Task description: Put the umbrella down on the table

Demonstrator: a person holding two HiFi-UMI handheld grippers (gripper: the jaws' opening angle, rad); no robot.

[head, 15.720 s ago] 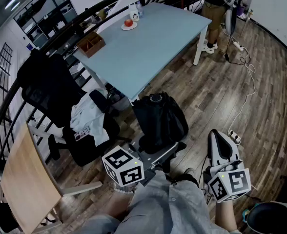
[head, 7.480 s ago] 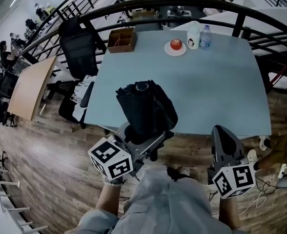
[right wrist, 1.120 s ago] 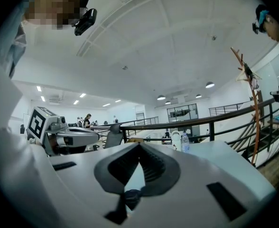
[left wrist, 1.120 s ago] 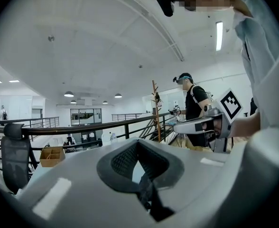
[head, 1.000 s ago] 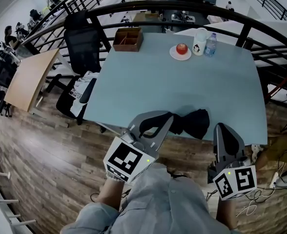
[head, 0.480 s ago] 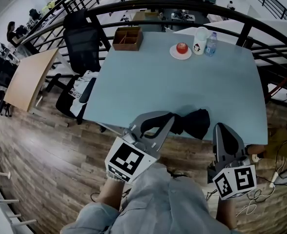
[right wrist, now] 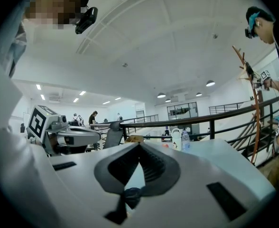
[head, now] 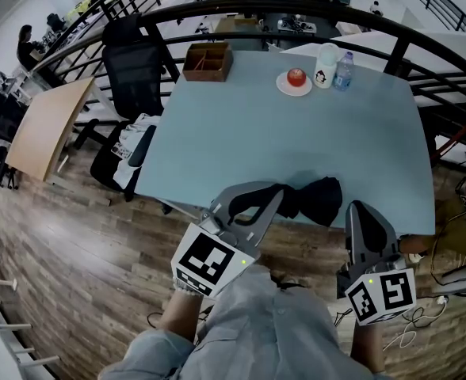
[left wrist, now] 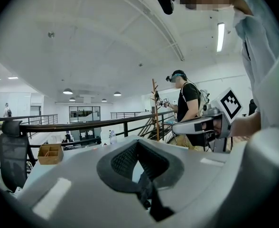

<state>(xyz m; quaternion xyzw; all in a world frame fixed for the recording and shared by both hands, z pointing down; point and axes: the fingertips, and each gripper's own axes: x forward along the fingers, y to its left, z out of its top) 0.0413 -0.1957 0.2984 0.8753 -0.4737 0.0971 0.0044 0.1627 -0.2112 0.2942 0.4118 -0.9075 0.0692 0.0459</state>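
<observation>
Now: umbrella (head: 316,196) flat at near edge of table (head: 296,125), no longer upright.
Left gripper (head: 274,195): clamps its end; release remains.
Right gripper (head: 358,209): closed, empty.

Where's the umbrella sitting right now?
In the head view the black umbrella lies on the near edge of the blue table, just left of the right gripper, its left end at the shut jaws of the left gripper.

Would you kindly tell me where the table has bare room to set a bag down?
The whole middle of the table is bare, from the umbrella at the near edge to the far row. Both near corners beside the umbrella are free too. The far edge is crowded: box, plate, mug, bottle.
</observation>
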